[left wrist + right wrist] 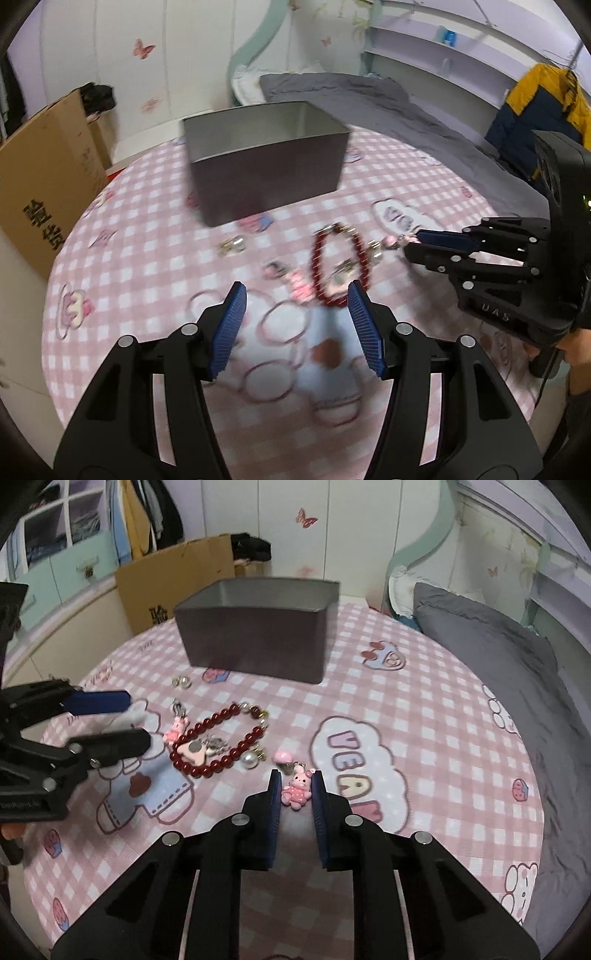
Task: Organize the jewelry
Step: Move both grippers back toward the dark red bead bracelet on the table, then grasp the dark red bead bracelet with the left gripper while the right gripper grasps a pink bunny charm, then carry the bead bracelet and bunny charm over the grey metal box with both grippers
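Observation:
A grey open box stands at the far side of the pink checked cloth. A red bead bracelet lies in the middle, with a pink heart charm, a pearl charm, a small pink bunny charm and pearl earrings around it. My right gripper has its fingertips on either side of a pink bunny charm, closed on it. My left gripper is open and empty, just short of the bracelet.
A cardboard box stands beyond the left edge of the cloth. A grey duvet lies to the right. Wall shelves and a yellow and navy jacket are behind it.

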The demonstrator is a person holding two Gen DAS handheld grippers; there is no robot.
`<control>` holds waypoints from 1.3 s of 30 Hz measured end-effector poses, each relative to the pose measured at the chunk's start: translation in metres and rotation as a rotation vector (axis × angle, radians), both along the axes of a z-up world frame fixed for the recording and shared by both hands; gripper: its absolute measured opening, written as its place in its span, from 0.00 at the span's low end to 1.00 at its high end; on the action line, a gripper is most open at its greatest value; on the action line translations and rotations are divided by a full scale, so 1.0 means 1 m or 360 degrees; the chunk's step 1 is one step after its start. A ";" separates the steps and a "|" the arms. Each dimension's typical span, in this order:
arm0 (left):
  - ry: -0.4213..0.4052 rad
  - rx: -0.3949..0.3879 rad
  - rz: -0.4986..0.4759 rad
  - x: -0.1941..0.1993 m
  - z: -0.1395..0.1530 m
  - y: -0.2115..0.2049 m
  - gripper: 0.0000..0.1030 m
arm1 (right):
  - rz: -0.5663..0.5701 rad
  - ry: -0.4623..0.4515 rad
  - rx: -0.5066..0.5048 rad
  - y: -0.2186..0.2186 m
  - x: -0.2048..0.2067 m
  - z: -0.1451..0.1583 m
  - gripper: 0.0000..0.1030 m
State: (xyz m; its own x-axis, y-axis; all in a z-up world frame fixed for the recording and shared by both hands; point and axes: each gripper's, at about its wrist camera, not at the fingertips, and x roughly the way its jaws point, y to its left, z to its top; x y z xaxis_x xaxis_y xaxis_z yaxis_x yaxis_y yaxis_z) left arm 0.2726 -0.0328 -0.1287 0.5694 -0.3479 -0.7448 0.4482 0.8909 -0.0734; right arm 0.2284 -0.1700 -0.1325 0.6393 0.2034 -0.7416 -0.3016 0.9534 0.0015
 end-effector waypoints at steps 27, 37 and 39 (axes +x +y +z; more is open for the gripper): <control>0.0308 0.0153 -0.0044 0.058 -0.020 -0.076 0.17 | 0.0019 0.0019 0.0231 -0.037 0.016 0.007 0.14; 0.0303 -0.0066 -0.0053 0.052 0.000 -0.051 0.08 | 0.0047 0.0000 0.0280 -0.028 0.012 0.020 0.14; 0.0281 -0.0089 -0.0053 0.049 0.007 -0.045 0.08 | 0.0053 -0.0011 0.0280 -0.024 0.011 0.024 0.14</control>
State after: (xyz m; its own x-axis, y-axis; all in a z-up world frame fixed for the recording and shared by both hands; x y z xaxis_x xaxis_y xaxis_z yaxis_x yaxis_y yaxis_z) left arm 0.3215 -0.0783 -0.1216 0.4192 -0.4081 -0.8110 0.4529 0.8682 -0.2028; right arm 0.2392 -0.1945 -0.1085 0.6351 0.3508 -0.6882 -0.3337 0.9281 0.1651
